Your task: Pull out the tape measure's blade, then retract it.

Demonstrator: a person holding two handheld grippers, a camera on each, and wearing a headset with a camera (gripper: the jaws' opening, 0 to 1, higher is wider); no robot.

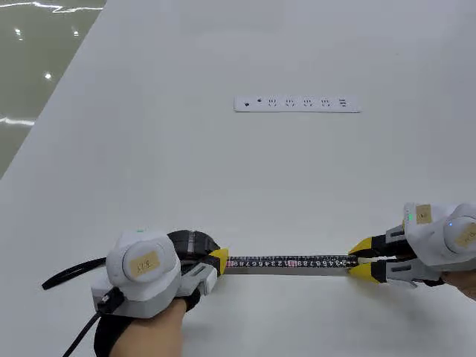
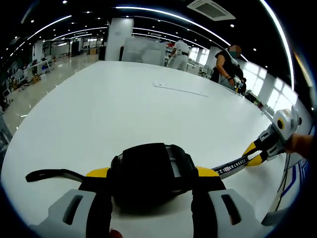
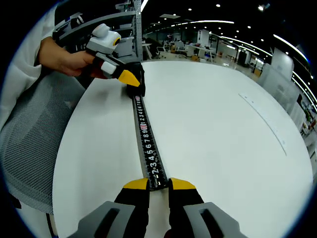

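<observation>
The black tape measure case (image 1: pixel 195 244) sits low on the white table, clamped between the yellow-tipped jaws of my left gripper (image 1: pixel 212 262). In the left gripper view the case (image 2: pixel 152 173) bulges between the two yellow fingertips (image 2: pixel 98 172). Its blade (image 1: pixel 286 262) stretches out to the right, numbers facing up. My right gripper (image 1: pixel 359 259) is shut on the blade's end. The right gripper view shows the blade (image 3: pixel 147 144) running from my right gripper (image 3: pixel 159 184) away to the case (image 3: pixel 137 84) and the left gripper (image 3: pixel 132 78). A black wrist strap (image 1: pixel 71 274) trails left of the case.
A white power strip (image 1: pixel 297 103) lies flat on the table (image 1: pixel 223 171) farther back. The table's left edge borders a glossy floor (image 1: pixel 37 52). Two people (image 2: pixel 225 62) stand beyond the table's far side in the left gripper view.
</observation>
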